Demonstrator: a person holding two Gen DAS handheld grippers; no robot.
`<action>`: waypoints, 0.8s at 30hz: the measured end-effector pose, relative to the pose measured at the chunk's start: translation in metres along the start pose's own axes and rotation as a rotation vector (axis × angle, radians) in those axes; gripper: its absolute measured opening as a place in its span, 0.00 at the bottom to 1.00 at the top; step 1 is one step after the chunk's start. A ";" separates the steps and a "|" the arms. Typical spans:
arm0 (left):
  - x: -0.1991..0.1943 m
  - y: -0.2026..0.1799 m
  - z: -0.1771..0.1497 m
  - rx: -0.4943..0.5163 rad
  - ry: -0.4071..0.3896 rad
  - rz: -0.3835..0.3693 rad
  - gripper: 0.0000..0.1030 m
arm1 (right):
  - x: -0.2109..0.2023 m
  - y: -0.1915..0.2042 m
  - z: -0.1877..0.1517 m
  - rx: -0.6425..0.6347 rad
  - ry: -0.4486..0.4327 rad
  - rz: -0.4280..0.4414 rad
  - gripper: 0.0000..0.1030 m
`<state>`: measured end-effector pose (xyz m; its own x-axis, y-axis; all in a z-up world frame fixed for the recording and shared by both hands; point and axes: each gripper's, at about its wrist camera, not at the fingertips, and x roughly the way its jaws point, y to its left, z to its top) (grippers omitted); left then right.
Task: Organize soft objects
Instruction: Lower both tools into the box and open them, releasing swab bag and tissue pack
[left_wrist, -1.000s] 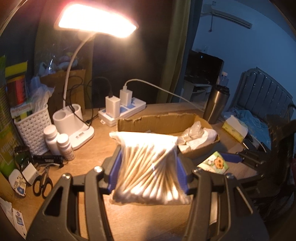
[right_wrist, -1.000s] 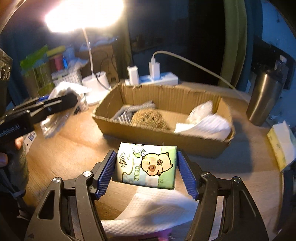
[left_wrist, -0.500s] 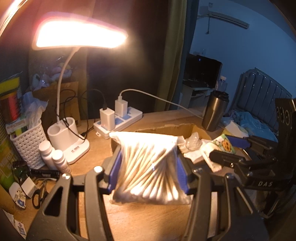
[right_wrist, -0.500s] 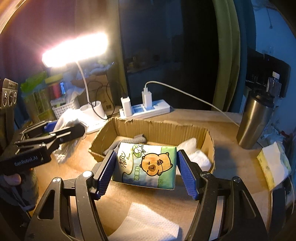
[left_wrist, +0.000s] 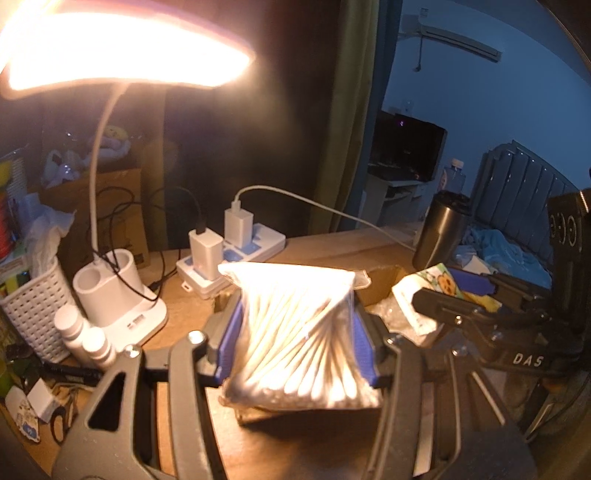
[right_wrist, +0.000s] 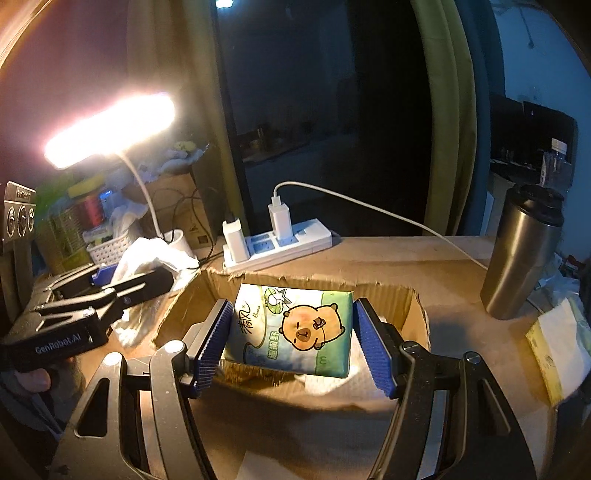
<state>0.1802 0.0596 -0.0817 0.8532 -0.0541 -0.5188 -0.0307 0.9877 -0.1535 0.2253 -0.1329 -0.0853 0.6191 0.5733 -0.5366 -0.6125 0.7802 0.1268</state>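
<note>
Plastic bag of cotton swabs (left_wrist: 299, 332) pinched across its middle by left claw (left_wrist: 297, 338), held above wooden surface (right_wrist: 436, 266) beside cardboard box (right_wrist: 413, 306). Light, crinkly, slippery film; swabs shift inside, so mid-bag hold looks safest. Right claw (right_wrist: 290, 341) clamps tissue pack (right_wrist: 291, 332) by short edges, over box opening. Soft, squashable, light; firm squeeze likely dents it.

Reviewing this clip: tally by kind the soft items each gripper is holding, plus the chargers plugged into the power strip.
Bags of cotton swabs, in the left gripper: 1
Tissue packs, in the right gripper, over the cardboard box: 1
Chargers in the power strip: 2, one and another
Total: 4
</note>
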 end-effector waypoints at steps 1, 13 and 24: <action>0.003 0.000 0.001 -0.001 -0.002 -0.003 0.51 | 0.004 -0.001 0.001 0.002 -0.003 0.001 0.68; 0.051 0.012 -0.005 -0.026 0.041 -0.021 0.51 | 0.057 -0.018 -0.008 0.037 0.033 -0.003 0.68; 0.081 0.020 -0.016 -0.056 0.119 -0.041 0.54 | 0.077 -0.021 -0.014 0.040 0.077 -0.002 0.68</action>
<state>0.2401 0.0721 -0.1402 0.7865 -0.1142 -0.6069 -0.0291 0.9748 -0.2212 0.2788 -0.1088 -0.1412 0.5802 0.5518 -0.5991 -0.5900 0.7918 0.1578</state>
